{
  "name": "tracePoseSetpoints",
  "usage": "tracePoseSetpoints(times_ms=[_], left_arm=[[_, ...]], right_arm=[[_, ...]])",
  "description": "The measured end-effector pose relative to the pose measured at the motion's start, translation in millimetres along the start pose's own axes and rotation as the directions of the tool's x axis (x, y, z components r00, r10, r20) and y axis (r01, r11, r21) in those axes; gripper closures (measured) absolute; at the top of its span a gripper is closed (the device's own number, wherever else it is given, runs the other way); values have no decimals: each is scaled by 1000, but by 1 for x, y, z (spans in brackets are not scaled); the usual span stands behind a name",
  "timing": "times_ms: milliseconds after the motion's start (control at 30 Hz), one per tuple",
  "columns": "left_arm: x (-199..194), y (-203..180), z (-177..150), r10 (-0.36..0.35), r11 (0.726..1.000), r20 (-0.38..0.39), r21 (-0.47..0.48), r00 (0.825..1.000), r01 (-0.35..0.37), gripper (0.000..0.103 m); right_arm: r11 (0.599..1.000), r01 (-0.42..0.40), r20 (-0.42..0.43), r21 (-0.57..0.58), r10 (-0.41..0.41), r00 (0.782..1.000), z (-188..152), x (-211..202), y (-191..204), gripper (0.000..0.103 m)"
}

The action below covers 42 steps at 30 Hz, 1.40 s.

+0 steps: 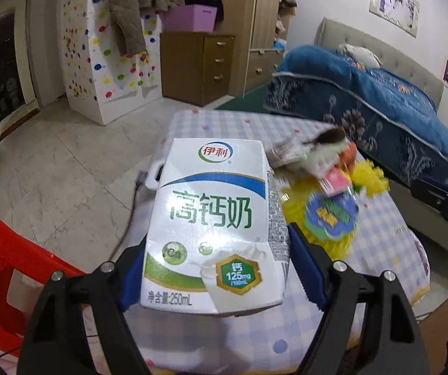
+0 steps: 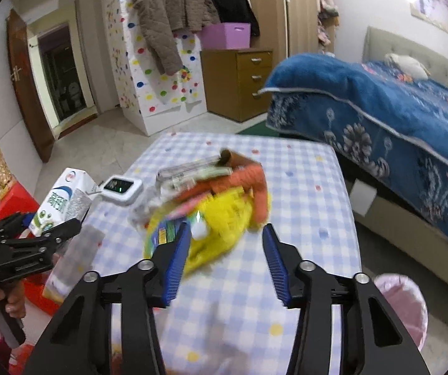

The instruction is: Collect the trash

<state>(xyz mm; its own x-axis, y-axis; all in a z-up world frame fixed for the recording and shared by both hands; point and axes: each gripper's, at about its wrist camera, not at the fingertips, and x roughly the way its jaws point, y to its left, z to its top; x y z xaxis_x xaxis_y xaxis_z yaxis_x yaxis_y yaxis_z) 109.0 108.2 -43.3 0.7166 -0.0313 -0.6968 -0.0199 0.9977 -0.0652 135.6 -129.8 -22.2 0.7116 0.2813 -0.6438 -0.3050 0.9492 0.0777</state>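
Observation:
My left gripper (image 1: 216,265) is shut on a white and green milk carton (image 1: 214,218), held above the left side of the checked table (image 1: 380,243). The carton (image 2: 59,203) and the left gripper (image 2: 52,234) also show at the left of the right wrist view. A pile of trash lies mid-table: a yellow bag (image 2: 221,222), orange wrapper (image 2: 249,181), clear wrappers (image 2: 189,168) and a colourful packet (image 1: 333,215). My right gripper (image 2: 225,243) is open and empty just before the pile. A pink-lined bin (image 2: 405,306) stands on the floor at the table's right.
A small white device with a screen (image 2: 120,187) lies on the table's left edge. A red plastic stool (image 1: 2,265) stands left of the table. A bed with a blue cover (image 2: 396,118) is to the right, a wooden drawer unit (image 2: 239,81) behind.

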Motion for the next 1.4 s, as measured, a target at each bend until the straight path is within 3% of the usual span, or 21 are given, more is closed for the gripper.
tracePoseSetpoints(times_ms=[167, 467, 767, 800, 833, 867, 933, 1133, 1400], left_arm=[[18, 13, 17, 5, 1000, -14, -22, 1000, -5, 25], [43, 17, 32, -16, 1000, -24, -14, 1000, 15, 25], [52, 18, 33, -20, 1000, -43, -13, 999, 19, 25], [52, 17, 32, -19, 1000, -47, -14, 999, 19, 25], [52, 16, 32, -19, 1000, -49, -14, 999, 18, 25], [52, 17, 32, -19, 1000, -51, -14, 998, 19, 25], [48, 15, 31, -19, 1000, -52, -11, 998, 19, 25], [26, -3, 34, -41, 999, -13, 18, 999, 42, 25], [-3, -65, 17, -171, 978, 15, 127, 985, 168, 25]], right_arm=[[1000, 0, -5, -16, 0, 1000, 33, 29, 8, 80], [999, 34, -93, -26, -36, 995, 61, 95, 4, 80], [998, 68, -135, -3, -68, 989, 68, 122, -3, 80], [998, 67, -139, -1, -67, 988, 68, 124, -4, 81], [998, 66, -141, -1, -66, 988, 67, 125, -4, 94], [998, 66, -136, -5, -66, 988, 68, 124, -4, 95], [996, 94, -96, 3, -93, 991, 69, 117, -7, 99], [988, 132, 58, 77, -137, 989, 77, 57, -29, 100], [979, 109, 81, 170, -124, 989, 30, -16, -59, 99]])
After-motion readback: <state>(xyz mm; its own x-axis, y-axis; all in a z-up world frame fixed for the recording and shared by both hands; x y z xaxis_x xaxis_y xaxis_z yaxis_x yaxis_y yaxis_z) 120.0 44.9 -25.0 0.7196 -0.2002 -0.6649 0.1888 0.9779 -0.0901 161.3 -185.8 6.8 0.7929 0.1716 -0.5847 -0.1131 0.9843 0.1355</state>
